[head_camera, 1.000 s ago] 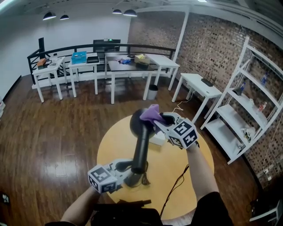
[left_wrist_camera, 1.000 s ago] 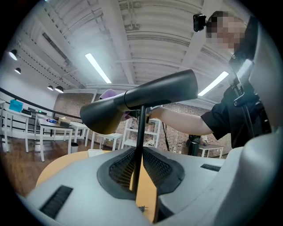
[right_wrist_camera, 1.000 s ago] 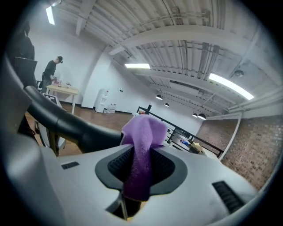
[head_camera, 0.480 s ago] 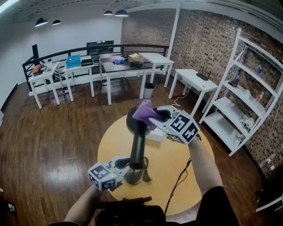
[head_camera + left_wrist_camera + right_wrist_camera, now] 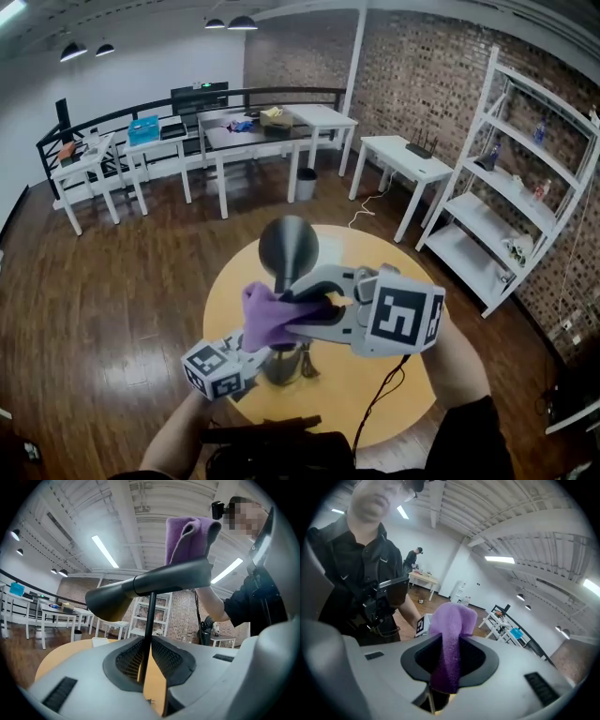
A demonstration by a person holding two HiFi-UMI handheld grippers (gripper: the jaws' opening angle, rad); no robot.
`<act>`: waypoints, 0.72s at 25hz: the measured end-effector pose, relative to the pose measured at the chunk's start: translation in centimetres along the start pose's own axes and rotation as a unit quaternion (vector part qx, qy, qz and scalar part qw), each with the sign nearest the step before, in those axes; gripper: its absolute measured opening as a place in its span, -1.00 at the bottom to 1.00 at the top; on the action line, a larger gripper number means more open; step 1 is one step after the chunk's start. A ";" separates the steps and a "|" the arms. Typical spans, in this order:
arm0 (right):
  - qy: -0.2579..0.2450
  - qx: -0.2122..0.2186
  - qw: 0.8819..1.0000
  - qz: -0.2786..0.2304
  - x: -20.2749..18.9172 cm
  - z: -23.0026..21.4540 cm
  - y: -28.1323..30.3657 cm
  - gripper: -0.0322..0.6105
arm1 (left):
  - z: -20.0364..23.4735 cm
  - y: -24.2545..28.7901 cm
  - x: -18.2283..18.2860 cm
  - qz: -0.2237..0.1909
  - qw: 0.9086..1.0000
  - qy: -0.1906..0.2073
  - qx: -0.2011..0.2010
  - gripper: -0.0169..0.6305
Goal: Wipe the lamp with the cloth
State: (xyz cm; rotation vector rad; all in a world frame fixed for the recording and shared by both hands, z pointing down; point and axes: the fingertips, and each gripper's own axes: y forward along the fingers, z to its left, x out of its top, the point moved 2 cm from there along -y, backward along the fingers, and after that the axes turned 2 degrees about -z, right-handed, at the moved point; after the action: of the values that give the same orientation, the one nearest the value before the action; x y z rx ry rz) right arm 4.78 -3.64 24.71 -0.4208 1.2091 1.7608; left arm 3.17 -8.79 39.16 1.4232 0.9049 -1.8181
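Head view only: round yellow desk [image 5: 375,251] with its whole rim in sight, dark wood floor [image 5: 112,300] on every side. White shelving [image 5: 525,187] to the right and white tables [image 5: 234,141] along the far rail, all well apart from the desk. Black lamp [image 5: 288,246] upright near the desk's middle. Black cable [image 5: 380,394] trailing over the near edge.

Left gripper view only: left hand-held gripper [image 5: 146,656] closed on the lamp's thin black stem [image 5: 150,616], pads pressing it from both sides. Above, the dark shade [image 5: 105,606] pointing left. Purple cloth [image 5: 187,538] up on the rear of the lamp's head, apparently touching it.

Right gripper view only: right hand-held gripper [image 5: 446,667] clamped on a fold of the cloth, the rest bunched out past the fingertips. Behind it, a person's dark clothing [image 5: 351,573] and the ceiling [image 5: 511,522].

Back in the head view: cloth in front of the stem, between shade and base [image 5: 281,367]. Right hand-held gripper reaching in from the right, above the left one. Left one low, just beside the base.

Bare desk left, right and beyond the lamp. Near rim close under both forearms.
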 end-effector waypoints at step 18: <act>0.045 -0.132 0.984 0.109 -8.7 -9.4 2.5 -0.60 | 0.1 0.0 0.2 0.013 1.000 0.012 0.011 -0.84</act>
State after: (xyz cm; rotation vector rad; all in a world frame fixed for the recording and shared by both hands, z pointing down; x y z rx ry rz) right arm 5.18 -16.27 27.85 -0.5432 1.1200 2.1227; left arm 3.13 -8.86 39.00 1.4657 0.8770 -1.8014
